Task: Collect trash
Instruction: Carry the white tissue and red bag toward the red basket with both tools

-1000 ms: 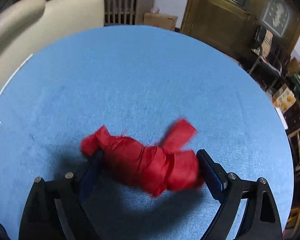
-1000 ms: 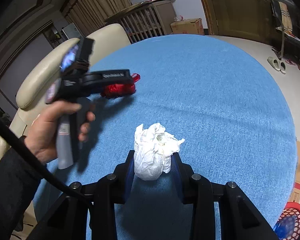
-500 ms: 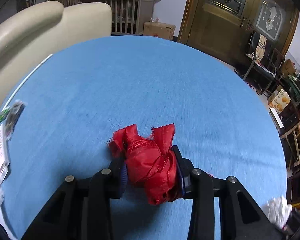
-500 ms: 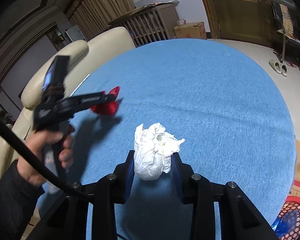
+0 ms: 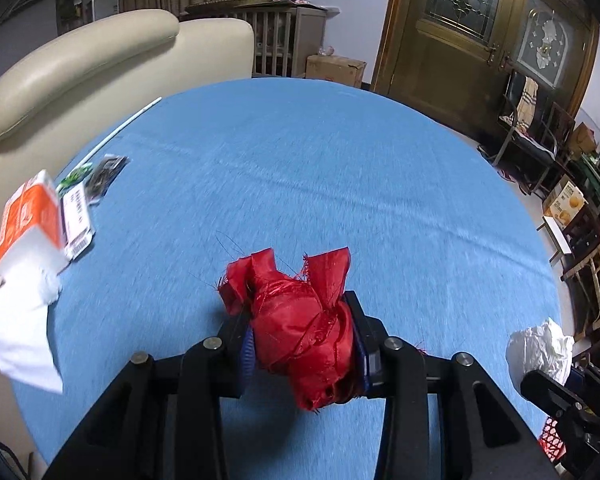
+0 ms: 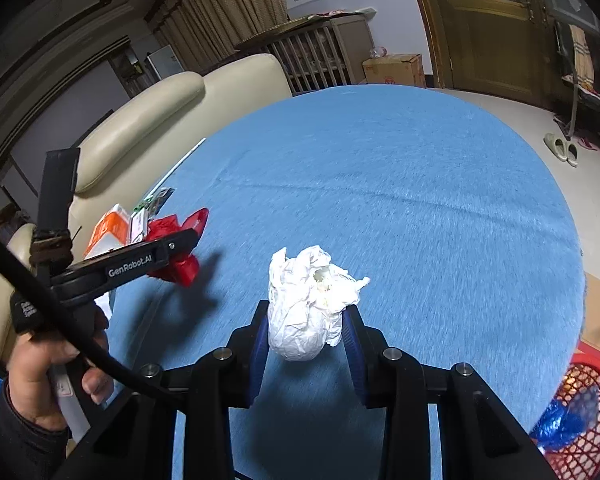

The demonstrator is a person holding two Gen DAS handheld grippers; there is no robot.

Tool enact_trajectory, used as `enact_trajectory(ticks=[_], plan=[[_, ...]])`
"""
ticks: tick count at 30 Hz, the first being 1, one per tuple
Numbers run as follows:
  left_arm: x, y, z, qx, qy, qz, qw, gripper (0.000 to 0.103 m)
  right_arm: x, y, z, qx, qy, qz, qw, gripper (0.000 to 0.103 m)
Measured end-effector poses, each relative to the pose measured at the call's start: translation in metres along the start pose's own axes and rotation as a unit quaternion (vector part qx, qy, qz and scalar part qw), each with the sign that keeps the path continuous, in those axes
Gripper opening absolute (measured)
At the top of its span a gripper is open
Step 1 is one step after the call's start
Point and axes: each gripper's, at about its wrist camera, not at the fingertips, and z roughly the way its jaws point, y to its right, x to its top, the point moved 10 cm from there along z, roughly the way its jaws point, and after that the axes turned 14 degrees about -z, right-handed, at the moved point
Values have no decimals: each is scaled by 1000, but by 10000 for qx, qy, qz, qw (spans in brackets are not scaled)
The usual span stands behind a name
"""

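Note:
A crumpled red cloth scrap is squeezed between the pads of my left gripper, held just above the blue tablecloth. My right gripper is shut on a ball of crumpled white paper. In the right wrist view the left gripper shows at the left with the red scrap, held by a hand. In the left wrist view the white paper ball appears at the lower right.
An orange and white carton, a white tissue, a printed packet and a white straw lie at the table's left edge. A cream sofa stands behind. A red basket with blue trash sits on the floor at right.
My left gripper has closed on the red scrap and pulled back toward the table's near left side, lifting it. The right gripper kept its paper ball and shifted slightly back.

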Motion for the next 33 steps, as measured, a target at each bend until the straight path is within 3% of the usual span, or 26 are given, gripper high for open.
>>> enact_trajectory(ticks=[9,22,33], plan=[[-26,-1,-13,-54,12,-52,10000,41,-19,-4,-22,-146,10,-40,9999,37],[-34,9,-26,-200,112,167,9996,41,-31,2,-38,-215,127,59,9997,37],[-51,45,-24,-387,1,411,9984,41,-41,22,-49,-373,197,264,9988,37]])
